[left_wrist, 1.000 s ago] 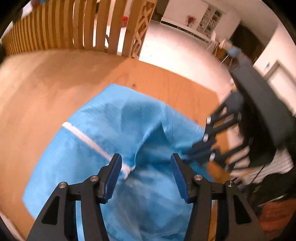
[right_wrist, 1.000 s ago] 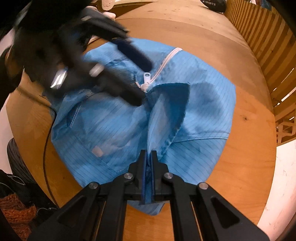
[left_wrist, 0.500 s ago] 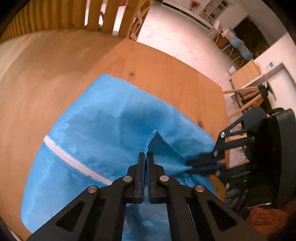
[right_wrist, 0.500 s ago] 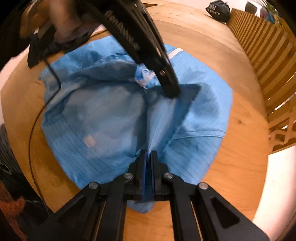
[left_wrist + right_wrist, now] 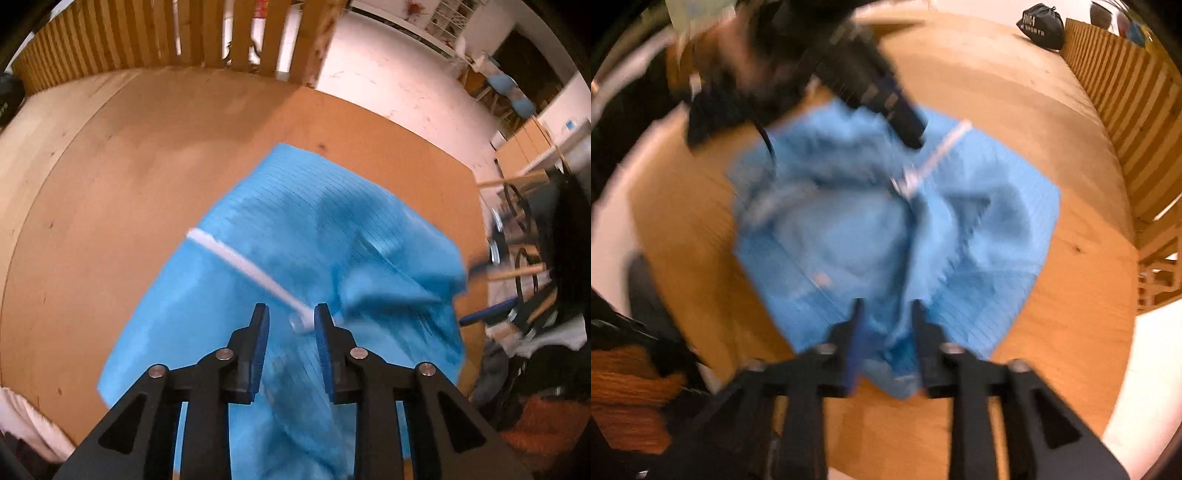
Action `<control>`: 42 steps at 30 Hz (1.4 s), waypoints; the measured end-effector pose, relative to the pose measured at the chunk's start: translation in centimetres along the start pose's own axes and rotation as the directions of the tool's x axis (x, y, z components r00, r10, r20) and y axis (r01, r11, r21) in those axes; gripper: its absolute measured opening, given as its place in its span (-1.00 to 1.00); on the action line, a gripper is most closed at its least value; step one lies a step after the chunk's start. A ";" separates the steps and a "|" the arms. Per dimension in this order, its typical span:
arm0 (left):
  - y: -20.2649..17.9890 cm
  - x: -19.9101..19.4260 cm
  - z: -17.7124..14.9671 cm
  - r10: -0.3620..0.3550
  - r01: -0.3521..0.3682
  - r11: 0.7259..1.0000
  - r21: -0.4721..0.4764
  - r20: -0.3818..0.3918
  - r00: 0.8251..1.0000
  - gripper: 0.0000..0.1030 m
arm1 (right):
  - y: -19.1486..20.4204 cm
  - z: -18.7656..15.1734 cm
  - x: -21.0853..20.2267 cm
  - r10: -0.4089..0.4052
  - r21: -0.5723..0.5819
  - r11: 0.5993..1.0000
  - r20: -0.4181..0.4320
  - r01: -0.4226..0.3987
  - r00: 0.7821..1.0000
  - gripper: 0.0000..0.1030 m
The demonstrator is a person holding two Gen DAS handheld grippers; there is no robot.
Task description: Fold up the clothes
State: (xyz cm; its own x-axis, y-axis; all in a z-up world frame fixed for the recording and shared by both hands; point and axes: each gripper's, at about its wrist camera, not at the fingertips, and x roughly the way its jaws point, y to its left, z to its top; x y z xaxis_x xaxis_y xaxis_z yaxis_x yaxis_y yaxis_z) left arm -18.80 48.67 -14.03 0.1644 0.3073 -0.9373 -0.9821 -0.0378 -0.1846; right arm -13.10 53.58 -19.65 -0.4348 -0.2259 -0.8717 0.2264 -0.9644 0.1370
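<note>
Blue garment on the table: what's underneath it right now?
Around the blue garment only the bare wooden table shows, so it appears to lie straight on the wood. Whatever its bunched folds cover is hidden.

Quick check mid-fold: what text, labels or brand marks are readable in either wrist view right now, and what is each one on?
"SPORTS": white print on the black bag at the far end of the table; a larger mark above it is too blurred to read.
Small pale tag on the blue garment: too blurred to read.
Blue sign on the far wall, left wrist view: too small to read.
</note>
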 end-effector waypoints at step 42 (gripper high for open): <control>-7.8 0.6 -10.5 -0.029 0.020 0.997 0.072 0.130 0.991 0.00 | -3.6 -7.3 0.9 0.008 0.229 0.973 0.122 -0.036 0.993 -0.54</control>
State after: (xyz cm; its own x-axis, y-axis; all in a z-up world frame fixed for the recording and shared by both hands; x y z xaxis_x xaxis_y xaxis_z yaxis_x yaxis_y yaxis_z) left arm -10.07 39.17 -16.28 0.1793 0.4295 -0.8851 -0.9828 0.0370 -0.1811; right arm -7.90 57.89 -24.34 -0.5360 -0.2489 -0.8067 0.0364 -0.9615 0.2724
